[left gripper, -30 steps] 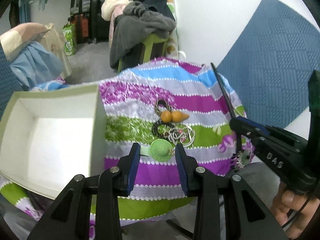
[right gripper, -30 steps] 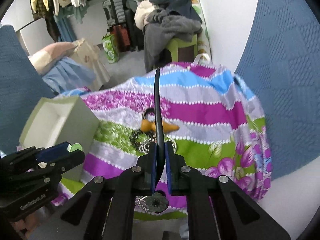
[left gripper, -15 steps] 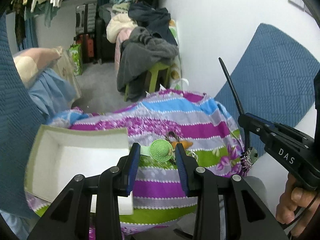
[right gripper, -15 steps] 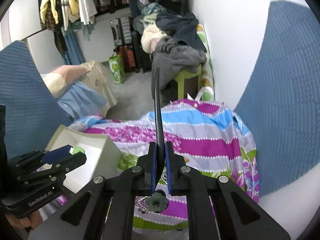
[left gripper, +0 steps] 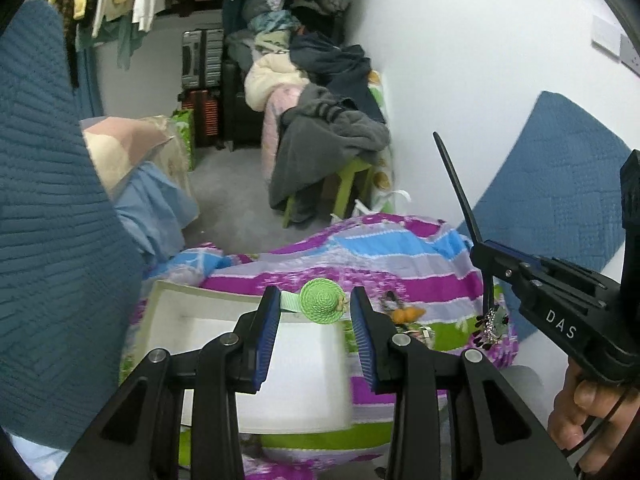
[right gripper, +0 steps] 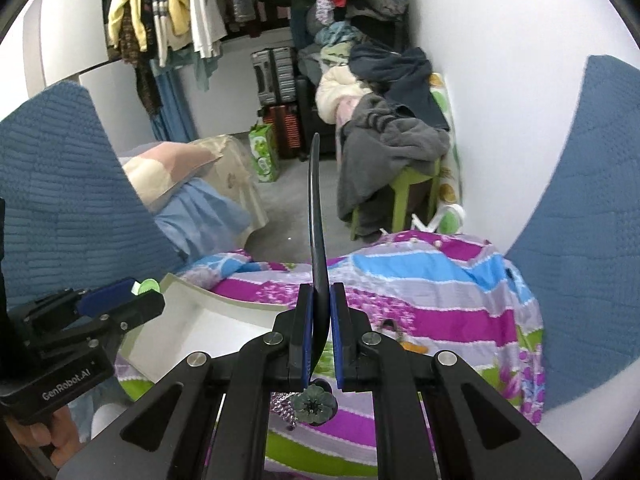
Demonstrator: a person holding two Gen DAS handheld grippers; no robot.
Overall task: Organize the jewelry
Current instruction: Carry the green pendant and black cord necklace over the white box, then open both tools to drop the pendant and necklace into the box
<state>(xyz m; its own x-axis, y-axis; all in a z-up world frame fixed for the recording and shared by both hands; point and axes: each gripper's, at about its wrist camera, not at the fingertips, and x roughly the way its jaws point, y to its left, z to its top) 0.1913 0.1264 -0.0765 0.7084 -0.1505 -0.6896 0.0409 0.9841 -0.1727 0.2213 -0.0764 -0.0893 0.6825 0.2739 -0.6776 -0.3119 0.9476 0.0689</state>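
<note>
Left gripper [left gripper: 314,312] clamped on the green hat clip [left gripper: 322,301], held above the white box [left gripper: 168,308]. Right gripper [right gripper: 320,332] clamped on the black hair stick [right gripper: 314,216], raised over the striped cloth [right gripper: 440,304]

A white wall [right gripper: 500,80] runs along the right, from 1 to 4 o'clock. At 12 o'clock clothes [right gripper: 172,12] hang on a rail above stacked suitcases [right gripper: 276,76]. A green stool [right gripper: 412,192] heaped with dark garments stands on the grey floor [right gripper: 280,216]. Blue quilted cushions [right gripper: 60,184] stand at 9 and 3 o'clock.
</note>
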